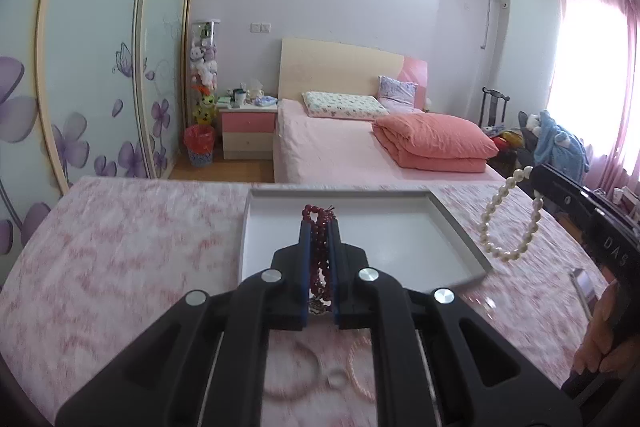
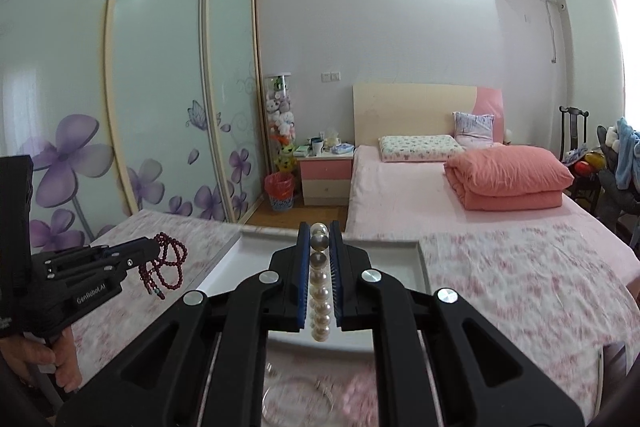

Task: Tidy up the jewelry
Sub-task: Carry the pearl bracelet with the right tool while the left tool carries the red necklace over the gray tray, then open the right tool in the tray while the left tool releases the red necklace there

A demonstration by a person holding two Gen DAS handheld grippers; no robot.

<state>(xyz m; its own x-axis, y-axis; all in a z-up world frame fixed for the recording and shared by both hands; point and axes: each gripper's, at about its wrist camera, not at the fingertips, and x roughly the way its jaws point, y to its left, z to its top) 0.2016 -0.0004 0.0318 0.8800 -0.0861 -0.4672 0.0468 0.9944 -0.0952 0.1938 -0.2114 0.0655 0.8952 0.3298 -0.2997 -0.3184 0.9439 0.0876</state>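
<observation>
My left gripper (image 1: pixel 319 223) is shut on a dark red bead string (image 1: pixel 320 251) and holds it above the white tray (image 1: pixel 256 227). From the right wrist view the left gripper (image 2: pixel 154 247) shows at the left, with the red beads (image 2: pixel 166 265) dangling in loops. My right gripper (image 2: pixel 319 227) is shut on a white pearl bracelet (image 2: pixel 320 291), over the tray's near edge (image 2: pixel 424 267). In the left wrist view the pearl bracelet (image 1: pixel 510 217) hangs from the right gripper (image 1: pixel 536 183) just right of the tray.
A pink patterned tablecloth (image 1: pixel 120 247) covers the table. A clear bangle (image 1: pixel 292 371), a small ring (image 1: pixel 335 378) and a pink bracelet (image 1: pixel 360 367) lie on it near me. A small silver object (image 1: pixel 582 283) lies at the right. A bed (image 1: pixel 340 147) stands behind.
</observation>
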